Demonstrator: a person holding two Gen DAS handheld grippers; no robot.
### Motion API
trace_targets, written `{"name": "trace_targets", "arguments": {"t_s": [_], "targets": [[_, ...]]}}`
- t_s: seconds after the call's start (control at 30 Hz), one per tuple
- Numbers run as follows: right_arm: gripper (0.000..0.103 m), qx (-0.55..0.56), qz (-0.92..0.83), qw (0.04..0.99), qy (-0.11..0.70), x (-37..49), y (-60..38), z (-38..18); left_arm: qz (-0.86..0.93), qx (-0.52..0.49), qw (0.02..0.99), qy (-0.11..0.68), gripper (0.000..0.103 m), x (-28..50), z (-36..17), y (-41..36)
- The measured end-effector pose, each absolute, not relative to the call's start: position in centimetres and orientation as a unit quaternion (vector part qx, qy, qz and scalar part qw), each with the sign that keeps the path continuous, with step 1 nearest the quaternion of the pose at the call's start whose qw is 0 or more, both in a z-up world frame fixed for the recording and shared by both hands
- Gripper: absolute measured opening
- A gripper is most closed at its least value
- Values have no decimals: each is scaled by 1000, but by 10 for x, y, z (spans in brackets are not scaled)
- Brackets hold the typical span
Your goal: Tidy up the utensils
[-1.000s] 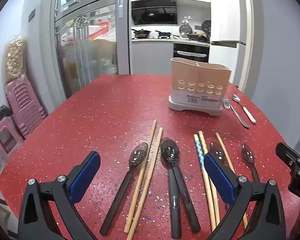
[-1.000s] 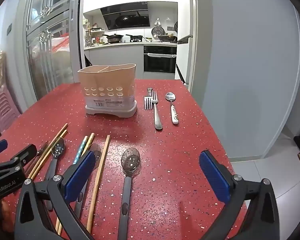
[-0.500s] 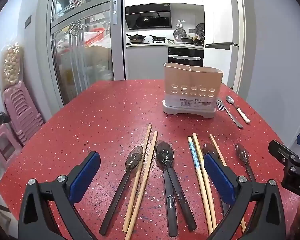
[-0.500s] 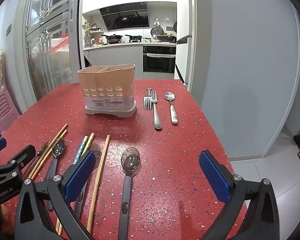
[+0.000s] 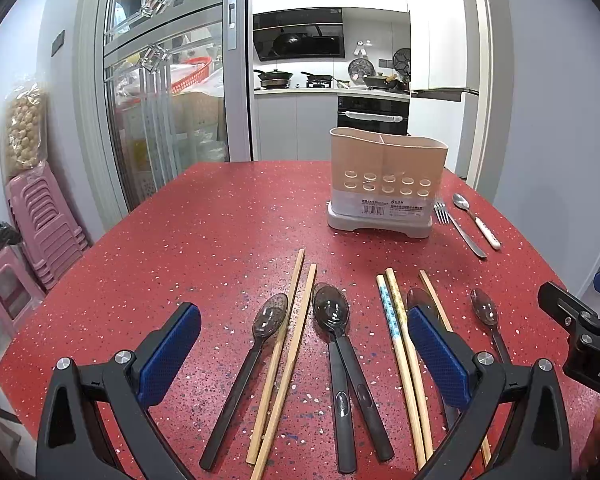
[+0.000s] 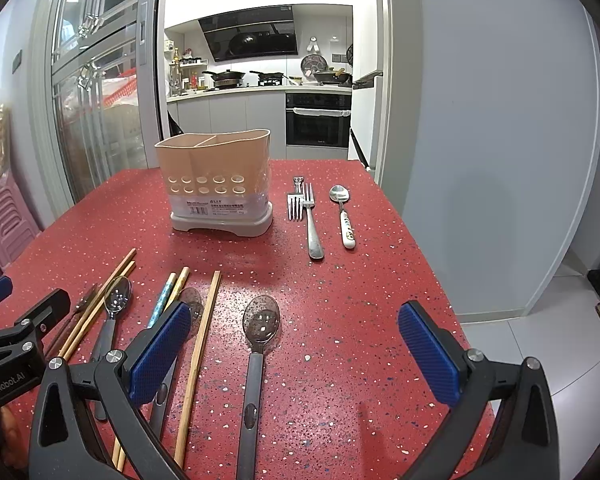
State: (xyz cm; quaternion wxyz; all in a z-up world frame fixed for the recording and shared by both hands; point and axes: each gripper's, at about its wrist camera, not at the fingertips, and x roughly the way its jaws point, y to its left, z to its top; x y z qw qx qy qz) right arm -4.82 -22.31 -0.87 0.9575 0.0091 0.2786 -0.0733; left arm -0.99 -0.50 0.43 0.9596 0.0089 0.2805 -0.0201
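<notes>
Both grippers (image 5: 304, 344) (image 6: 294, 344) hover spread (nothing held) above scattered utensils (image 5: 336, 344).

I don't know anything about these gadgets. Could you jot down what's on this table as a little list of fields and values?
Surface: red speckled table
Holder: beige utensil caddy, upright, divided, looks empty
Beside the caddy: metal forks and a white-handled spoon, lying flat
Near row: dark plastic spoons and wooden chopsticks, lying flat, some overlapping
Left gripper: open, holding nothing
Right gripper: open, above a dark spoon
</notes>
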Motion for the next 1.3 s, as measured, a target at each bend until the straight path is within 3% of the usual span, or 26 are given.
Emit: {"name": "trace_targets", "arguments": {"t_s": [1.3], "targets": [[103, 9, -70, 958, 276, -51, -222, -6, -20, 8, 961, 277, 103, -12, 8, -3]]}}
